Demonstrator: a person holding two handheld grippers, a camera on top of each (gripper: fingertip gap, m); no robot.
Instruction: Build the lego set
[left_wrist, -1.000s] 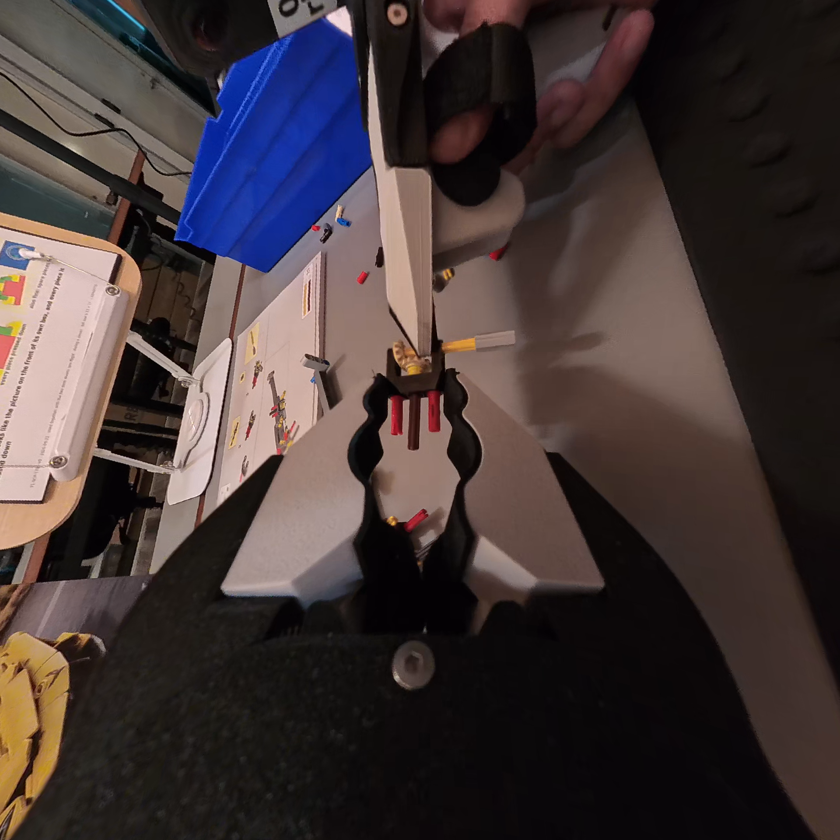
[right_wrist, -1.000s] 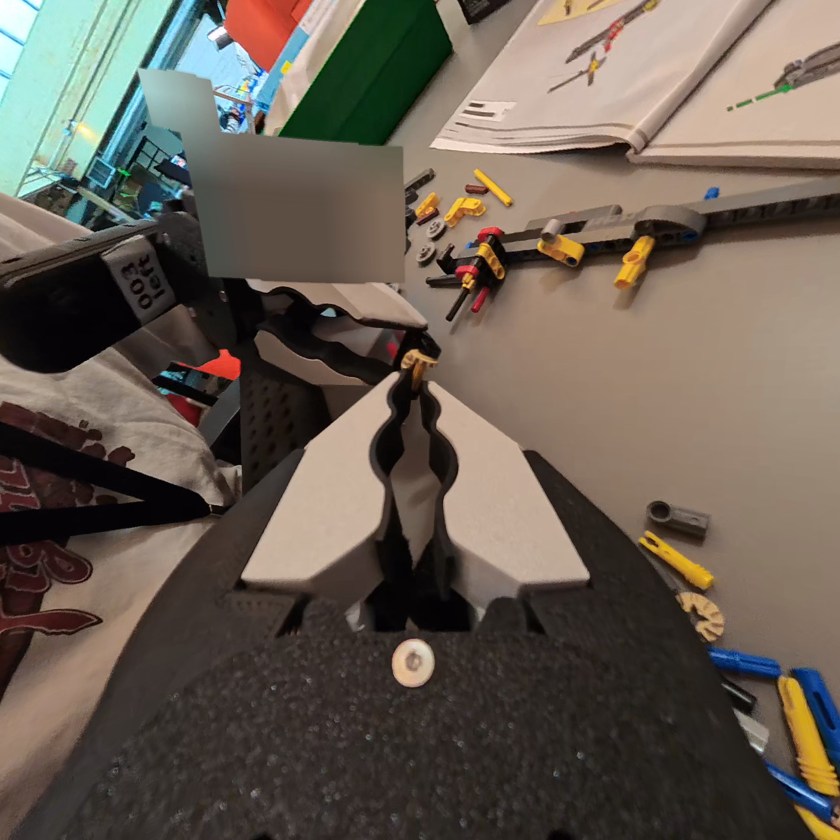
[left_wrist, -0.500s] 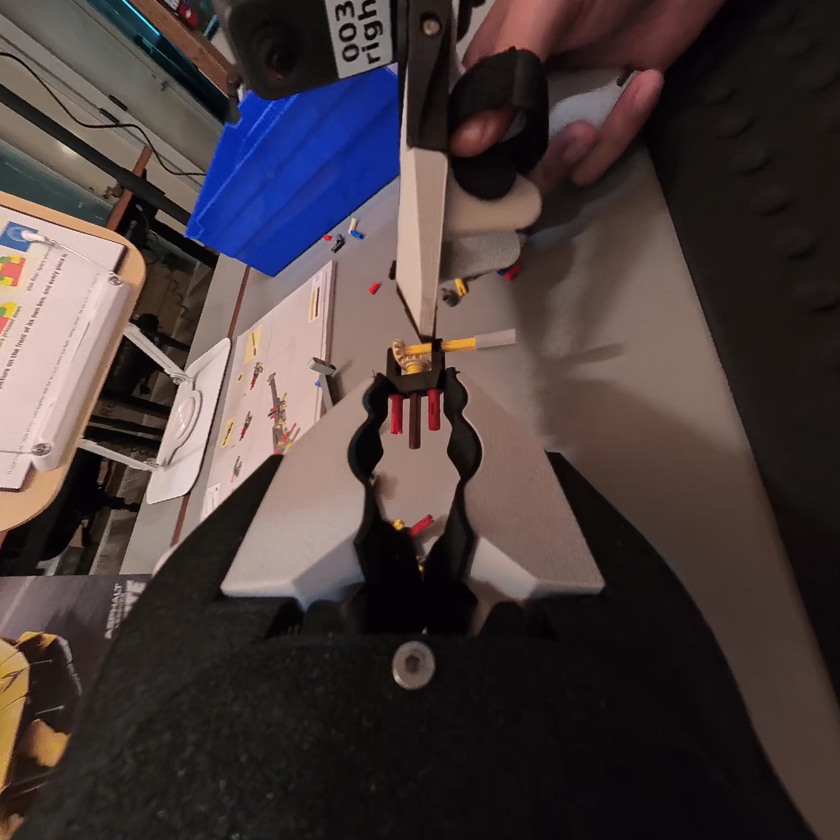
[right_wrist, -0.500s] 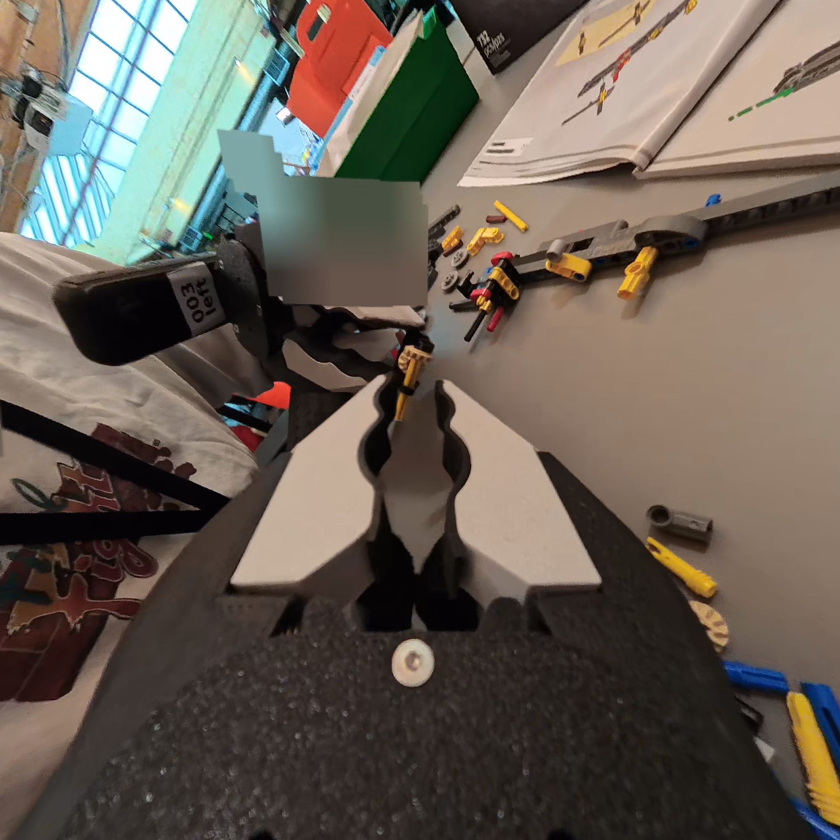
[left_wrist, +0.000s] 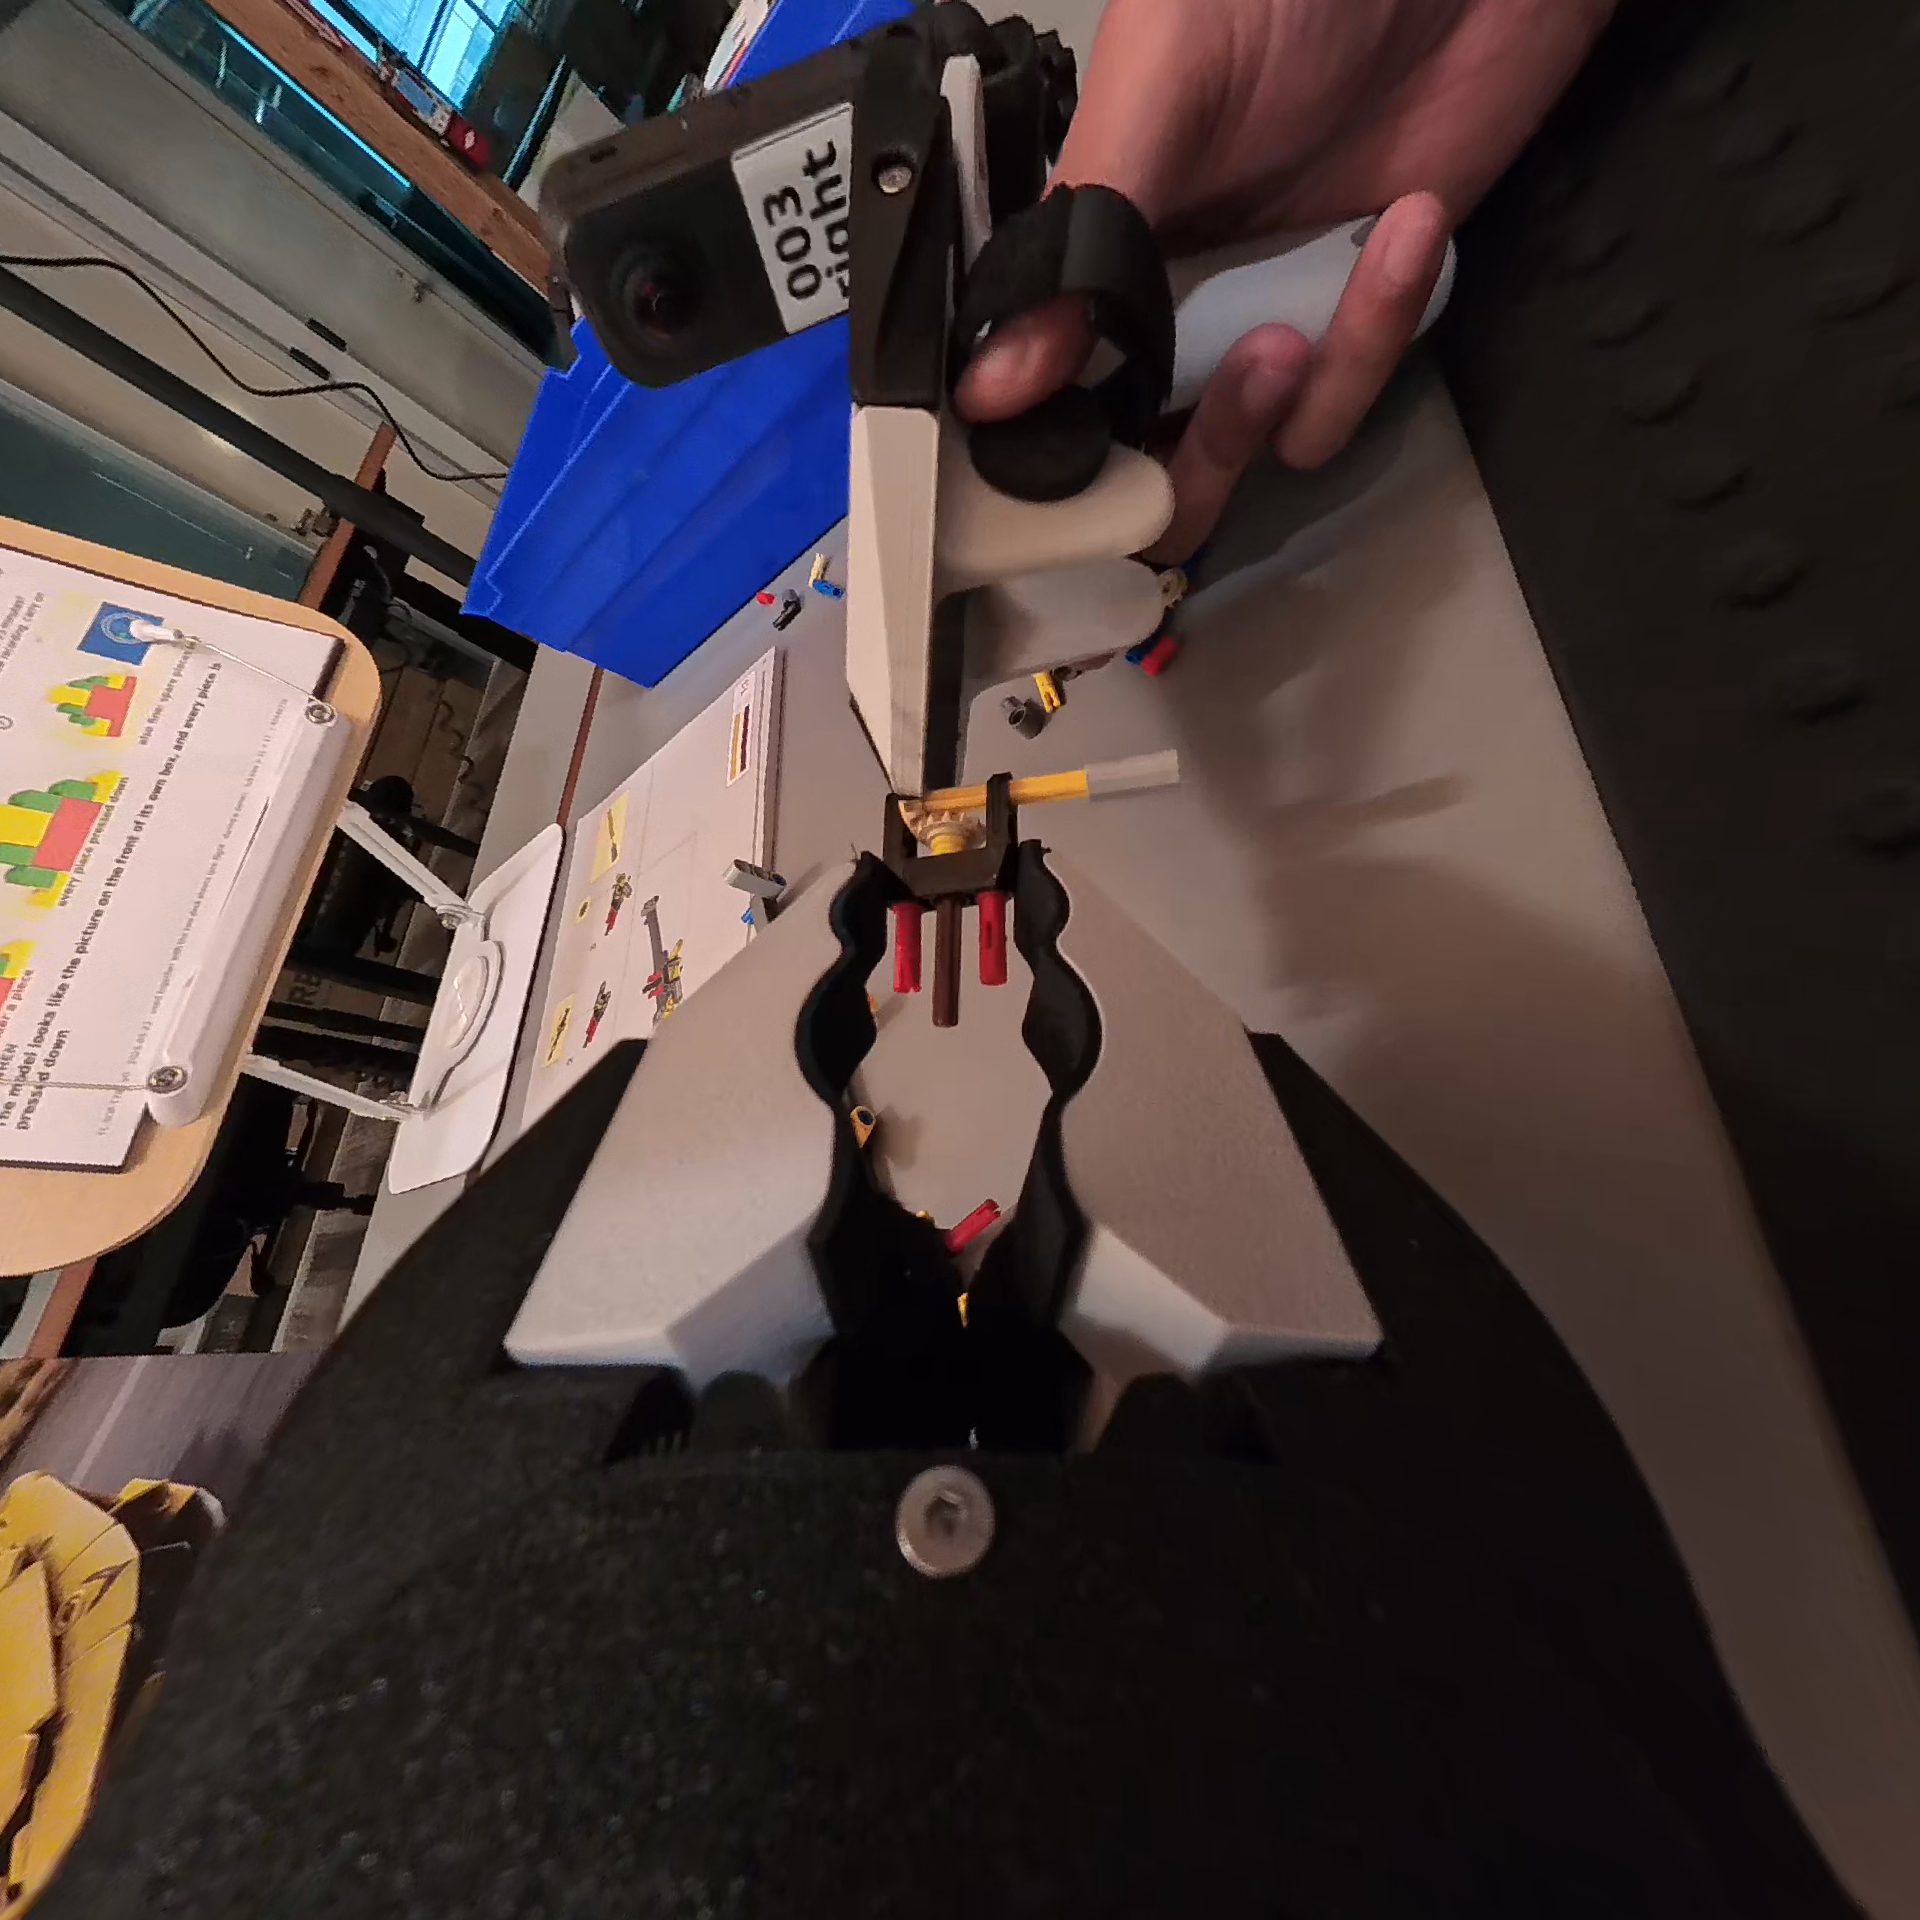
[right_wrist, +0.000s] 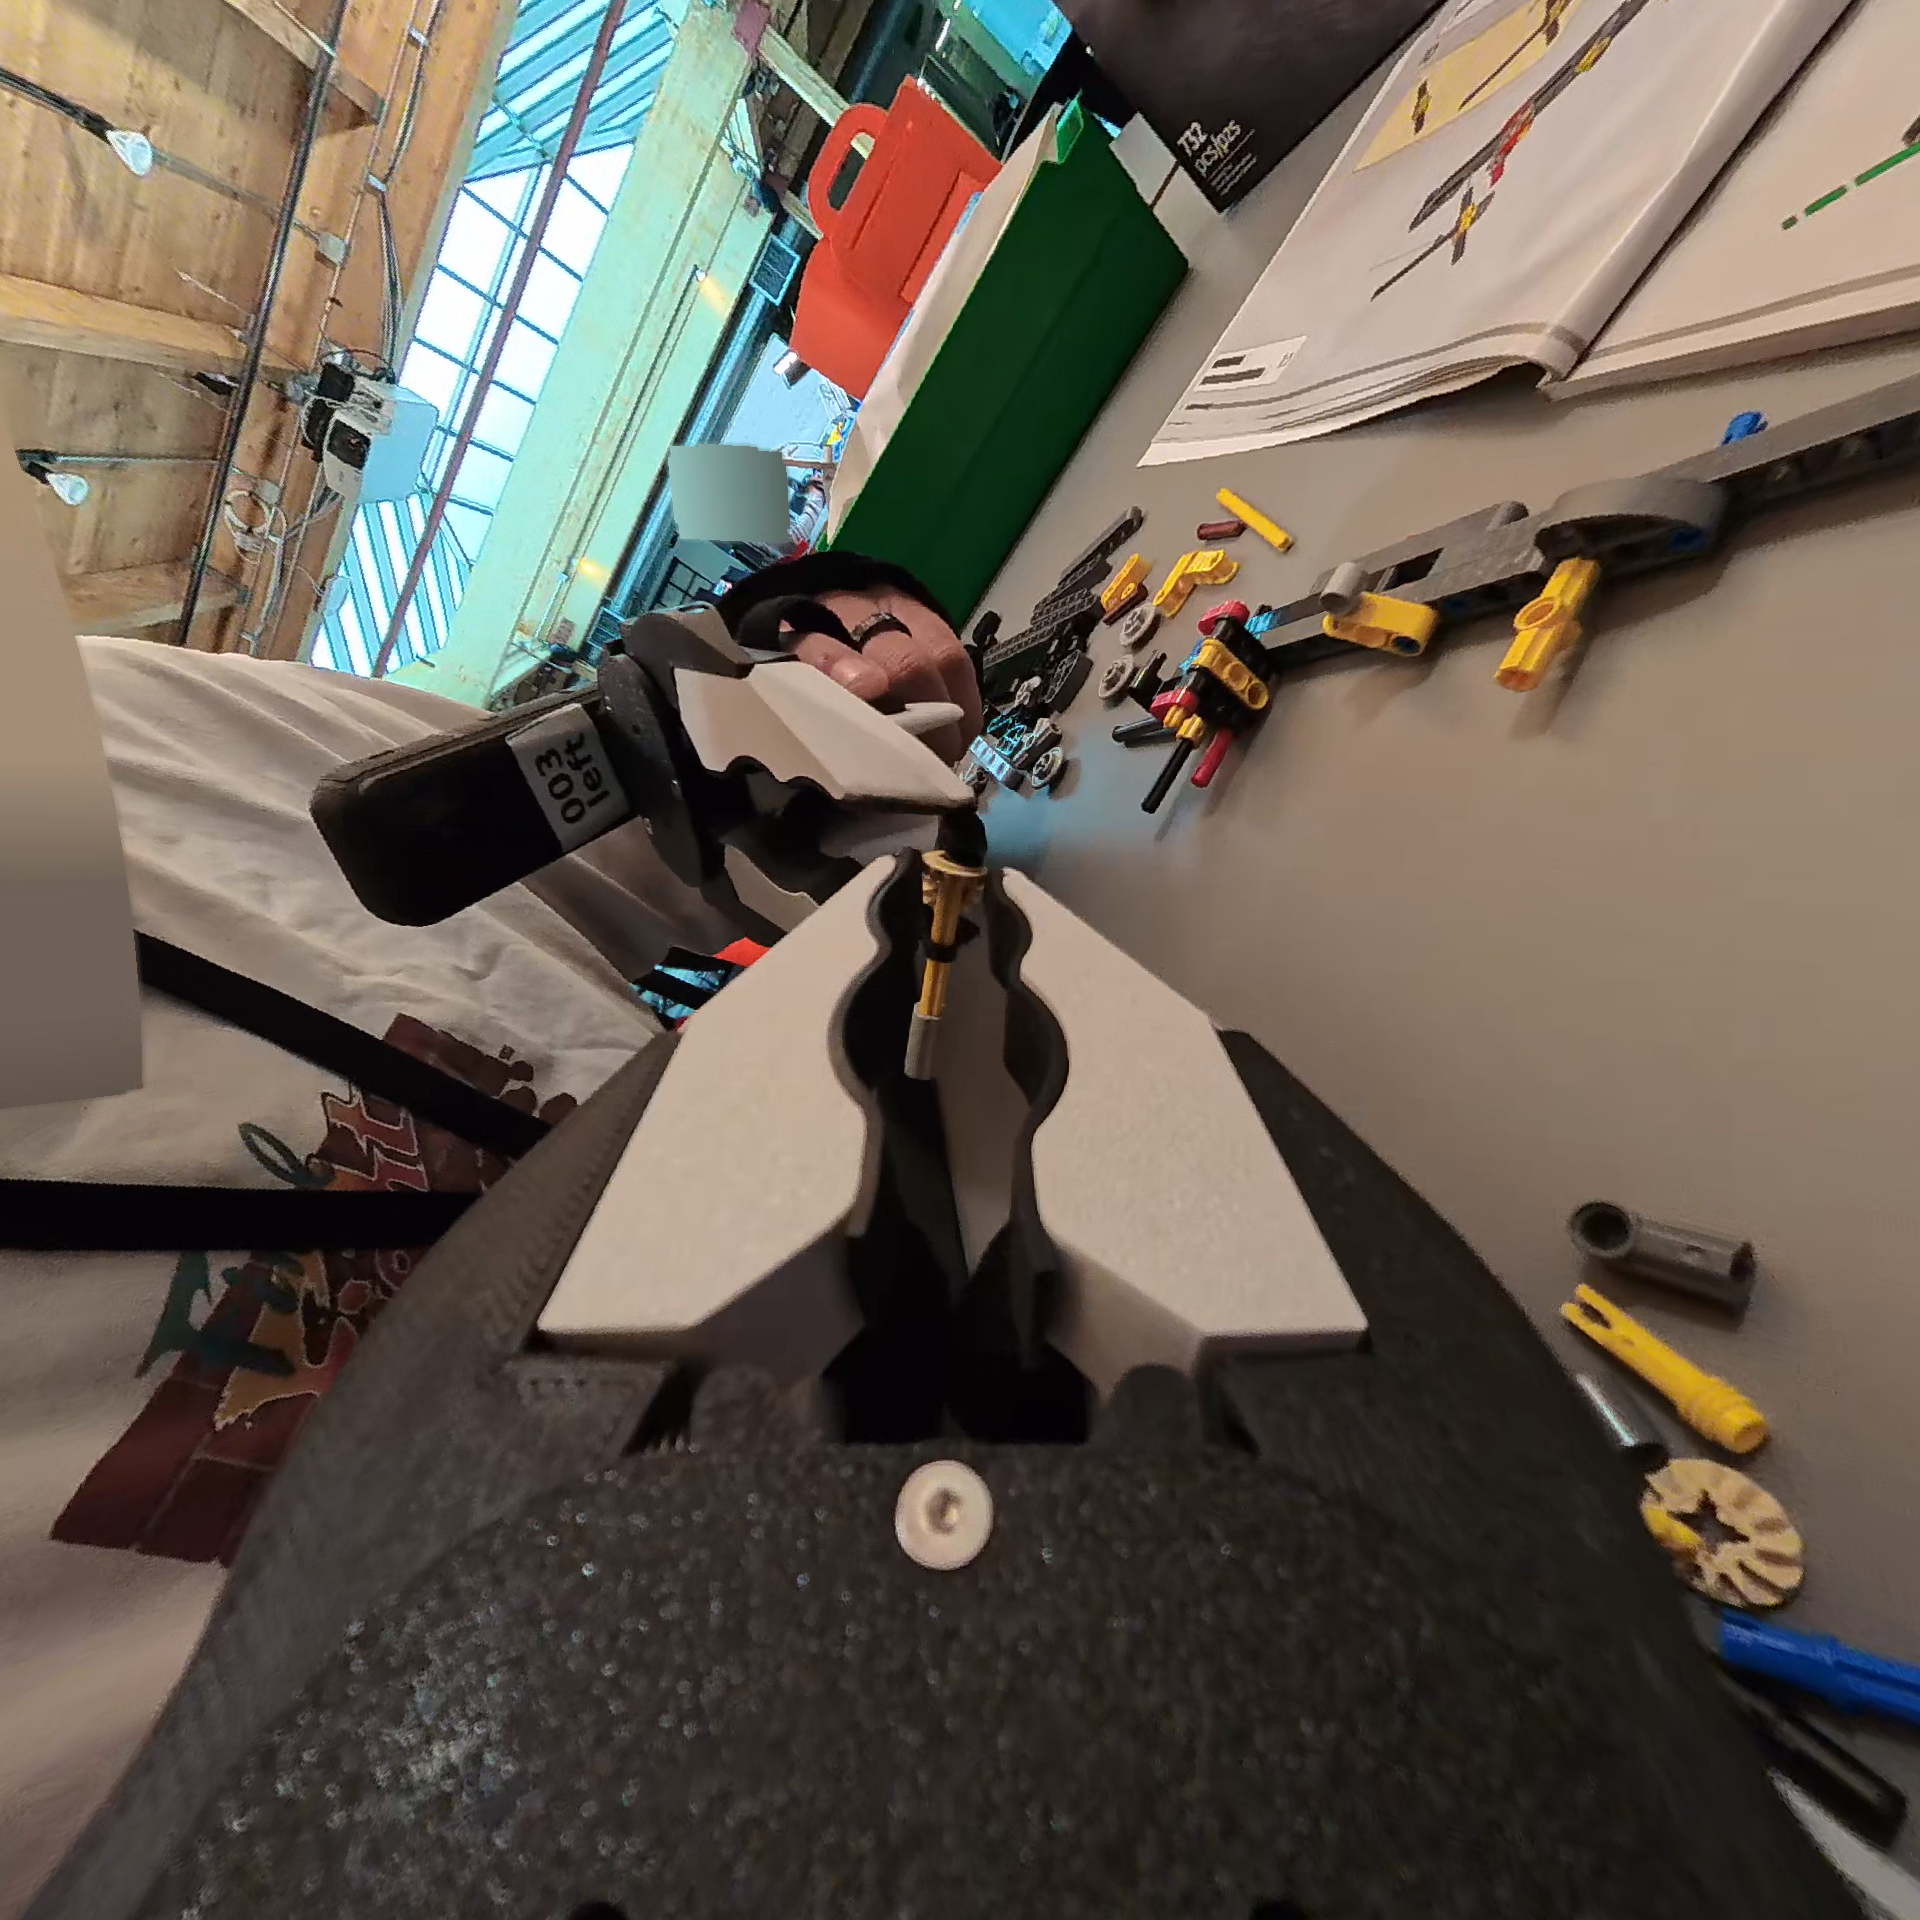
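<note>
My left gripper (left_wrist: 951, 862) is shut on a small black lego frame (left_wrist: 948, 847) with two red pins and a brown axle pointing back between its fingers. A tan gear (left_wrist: 940, 821) sits in the frame on a yellow axle (left_wrist: 1039, 790) with a grey sleeve (left_wrist: 1138, 772) at its end. My right gripper (right_wrist: 945, 873) is open, its jaws on either side of the yellow axle (right_wrist: 938, 961) without gripping it. It also shows in the left wrist view (left_wrist: 920, 774), coming down from above onto the gear. The left gripper (right_wrist: 961, 805) shows just beyond the right one.
On the grey table lie a long grey and black beam assembly (right_wrist: 1455, 561), an open instruction booklet (right_wrist: 1558, 260) and loose pieces near the right gripper (right_wrist: 1662, 1382). A green box (right_wrist: 1018, 364) and a blue bin (left_wrist: 665, 499) stand farther back. A person's torso is at the left. The left gripper's tips are roughly 4 centimetres from the right gripper's.
My right gripper was shut at the gear a second ago and has opened, now standing around the yellow axle. Both grippers have tilted and shifted. The left gripper kept its hold on the frame.
</note>
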